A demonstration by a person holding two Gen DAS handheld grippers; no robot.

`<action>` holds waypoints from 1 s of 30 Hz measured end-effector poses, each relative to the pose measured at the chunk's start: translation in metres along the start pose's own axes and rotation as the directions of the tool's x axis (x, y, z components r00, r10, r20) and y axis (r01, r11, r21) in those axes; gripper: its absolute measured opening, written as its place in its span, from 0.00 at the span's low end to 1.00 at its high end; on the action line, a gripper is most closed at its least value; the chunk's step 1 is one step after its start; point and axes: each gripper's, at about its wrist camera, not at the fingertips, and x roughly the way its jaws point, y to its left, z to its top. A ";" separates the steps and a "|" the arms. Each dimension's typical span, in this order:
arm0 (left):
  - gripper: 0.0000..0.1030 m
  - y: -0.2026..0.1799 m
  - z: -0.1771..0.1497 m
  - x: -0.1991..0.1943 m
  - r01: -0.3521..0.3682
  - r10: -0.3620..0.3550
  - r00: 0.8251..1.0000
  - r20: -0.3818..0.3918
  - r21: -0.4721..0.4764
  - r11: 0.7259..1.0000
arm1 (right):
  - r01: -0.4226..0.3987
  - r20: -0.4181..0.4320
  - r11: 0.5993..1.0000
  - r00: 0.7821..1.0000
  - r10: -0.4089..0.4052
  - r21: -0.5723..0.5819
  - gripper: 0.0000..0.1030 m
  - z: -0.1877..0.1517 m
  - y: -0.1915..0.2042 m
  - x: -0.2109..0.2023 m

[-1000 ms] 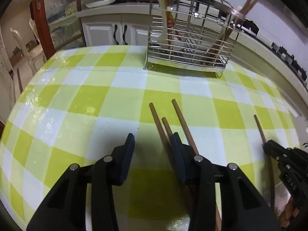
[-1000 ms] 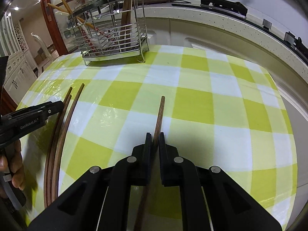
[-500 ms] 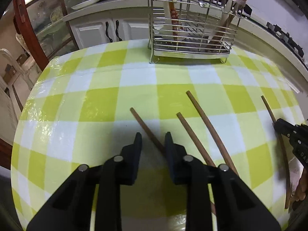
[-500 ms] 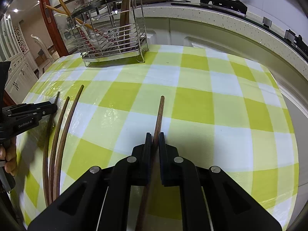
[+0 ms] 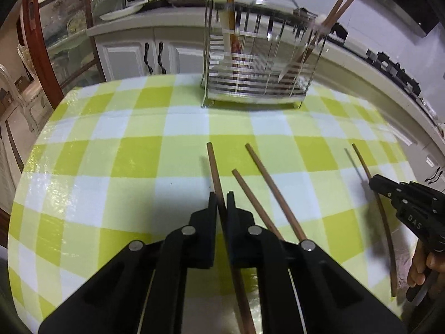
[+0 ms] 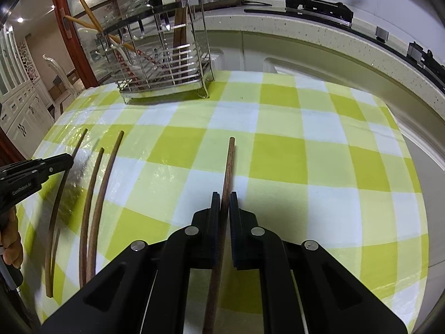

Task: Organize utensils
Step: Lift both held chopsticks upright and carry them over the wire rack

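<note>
- My left gripper (image 5: 221,194) has its jaws clamped on a brown chopstick (image 5: 213,164); the stick runs out toward 12 o'clock, its tip over the checked bench (image 5: 111,167).
- My right gripper (image 6: 224,194) likewise has its jaws pressed together on a second chopstick (image 6: 229,161), which points to 12 o'clock.
- Handling, as I judge it: both sticks look like light, stiff, smooth wood. Each is held well back from the leading end, so the long front overhang may swing or slip round if tilted fast.
- Two loose chopsticks (image 5: 261,183) lie on the bench at 1 o'clock of my left gripper, just beside it.
- The wire utensil rack (image 5: 258,64) stands at 12 o'clock at the far edge of the bench, already holding pale chopsticks and other utensils.
- Obstructions: the rack's rim, handle and leaning contents narrow the entry. My two grippers work near each other, so the protruding sticks could clash.
</note>
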 end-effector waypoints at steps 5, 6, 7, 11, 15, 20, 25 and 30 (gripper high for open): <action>0.06 0.000 0.005 -0.024 0.014 -0.013 0.998 0.059 -0.006 1.000 | -0.004 0.020 1.000 1.000 0.004 0.005 0.07 0.004 0.001 -0.012; 0.06 -0.001 0.007 -0.032 0.018 -0.018 0.996 0.082 -0.007 1.000 | -0.005 0.028 1.000 1.000 0.005 0.006 0.07 0.006 0.001 -0.017; 0.06 0.000 0.008 -0.037 0.020 -0.019 0.995 0.093 -0.008 1.000 | -0.005 0.033 1.000 0.999 0.005 0.006 0.07 0.007 0.001 -0.019; 0.06 -0.001 0.012 -0.060 0.026 -0.023 0.987 0.161 -0.014 1.000 | -0.003 0.065 1.000 0.998 0.003 0.002 0.07 0.013 0.003 -0.035; 0.06 0.003 0.017 -0.083 0.031 -0.024 0.973 0.231 -0.030 0.999 | -0.004 0.094 1.000 0.996 0.004 0.000 0.07 0.019 0.006 -0.051; 0.06 0.007 0.019 -0.111 0.033 -0.018 0.950 0.311 -0.044 0.998 | -0.008 0.132 1.000 0.991 0.009 -0.005 0.07 0.027 0.011 -0.072; 0.06 0.009 0.019 -0.126 0.033 -0.013 0.938 0.345 -0.053 0.998 | -0.009 0.169 1.000 0.986 0.011 -0.013 0.07 0.033 0.014 -0.091; 0.06 0.011 0.017 -0.138 0.033 -0.010 0.928 0.372 -0.055 0.998 | -0.009 0.201 1.000 0.979 0.013 -0.020 0.07 0.038 0.018 -0.109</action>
